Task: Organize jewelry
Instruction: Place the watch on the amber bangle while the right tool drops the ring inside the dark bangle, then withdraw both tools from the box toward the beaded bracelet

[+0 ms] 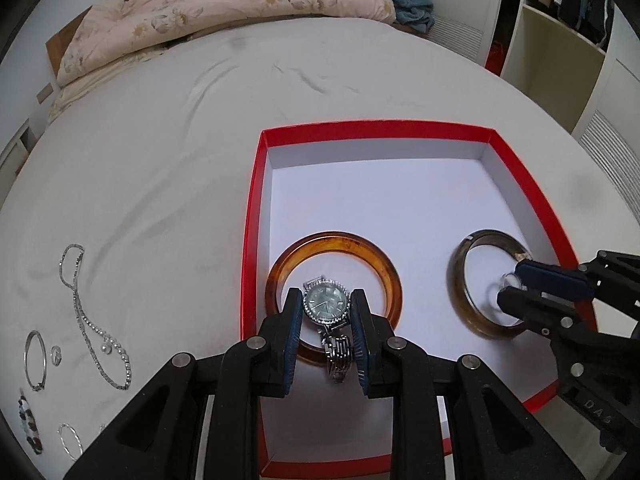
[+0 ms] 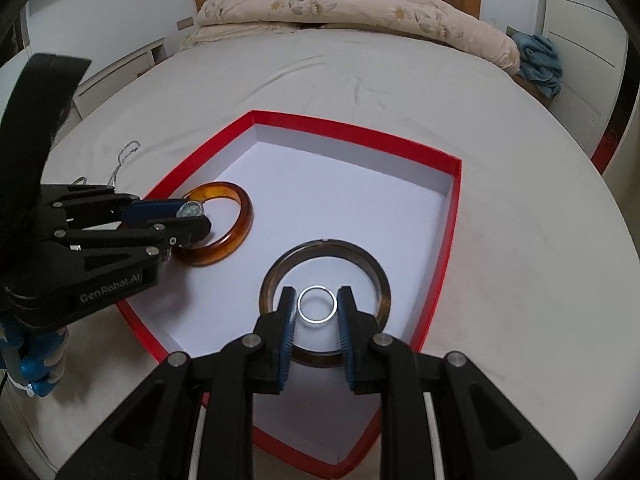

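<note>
through the left wrist i see my left tongs (image 1: 326,306) clamped on the watch (image 1: 325,303), held over the amber bangle (image 1: 334,294) in the red box (image 1: 250,240). through the right wrist, my right tongs (image 2: 318,305) pinch a silver ring (image 2: 317,305) above the dark bangle (image 2: 325,302); necklace (image 2: 124,156) lies far left on the bed (image 2: 520,240).

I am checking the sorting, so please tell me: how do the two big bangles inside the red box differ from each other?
The amber bangle is bright translucent orange-brown; the dark bangle is dull olive-brown with a metallic-looking inner rim. The amber bangle lies near the box's left side, with the left gripper holding a silver watch over it; the dark bangle lies to the right, with the right gripper holding a small silver ring over it. Both lie flat in the red box.
</note>
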A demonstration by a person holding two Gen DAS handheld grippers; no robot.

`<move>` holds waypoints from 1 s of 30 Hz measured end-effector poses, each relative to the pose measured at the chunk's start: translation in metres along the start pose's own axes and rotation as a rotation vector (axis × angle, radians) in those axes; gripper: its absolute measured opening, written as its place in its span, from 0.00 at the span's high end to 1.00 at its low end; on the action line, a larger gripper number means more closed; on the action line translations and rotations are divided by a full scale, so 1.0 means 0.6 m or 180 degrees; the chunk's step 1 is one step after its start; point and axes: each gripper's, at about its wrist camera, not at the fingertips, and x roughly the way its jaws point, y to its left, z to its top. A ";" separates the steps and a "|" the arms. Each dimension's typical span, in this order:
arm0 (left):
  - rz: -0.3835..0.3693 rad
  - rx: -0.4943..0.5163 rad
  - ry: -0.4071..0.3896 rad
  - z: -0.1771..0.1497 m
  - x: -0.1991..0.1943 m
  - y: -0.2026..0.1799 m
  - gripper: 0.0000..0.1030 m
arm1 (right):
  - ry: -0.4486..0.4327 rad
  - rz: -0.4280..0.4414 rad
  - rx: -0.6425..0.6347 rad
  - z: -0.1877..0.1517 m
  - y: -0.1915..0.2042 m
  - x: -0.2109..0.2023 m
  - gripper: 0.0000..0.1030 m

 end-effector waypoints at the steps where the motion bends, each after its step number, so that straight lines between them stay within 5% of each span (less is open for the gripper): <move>1: -0.0011 -0.0008 -0.0016 0.001 -0.003 0.000 0.73 | 0.0004 -0.0010 0.0002 -0.002 0.000 -0.002 0.81; 5: -0.0023 -0.0001 -0.0091 -0.001 -0.026 0.002 0.67 | -0.0013 -0.0065 0.0034 0.000 0.000 -0.016 0.65; 16: 0.0030 -0.0062 -0.0445 -0.031 -0.210 0.019 0.67 | -0.0351 -0.0149 0.0246 -0.003 0.023 -0.176 0.65; 18: 0.0103 -0.0070 -0.0468 -0.048 -0.255 0.032 0.66 | -0.0444 -0.0119 0.0260 -0.003 0.042 -0.213 0.65; 22: 0.0283 -0.0167 -0.0568 -0.089 -0.339 0.071 0.46 | -0.0607 -0.0045 0.0258 -0.003 0.087 -0.282 0.65; 30: 0.0658 -0.0459 -0.0760 -0.214 -0.507 0.181 0.44 | -0.0872 0.0164 0.0149 -0.022 0.203 -0.399 0.65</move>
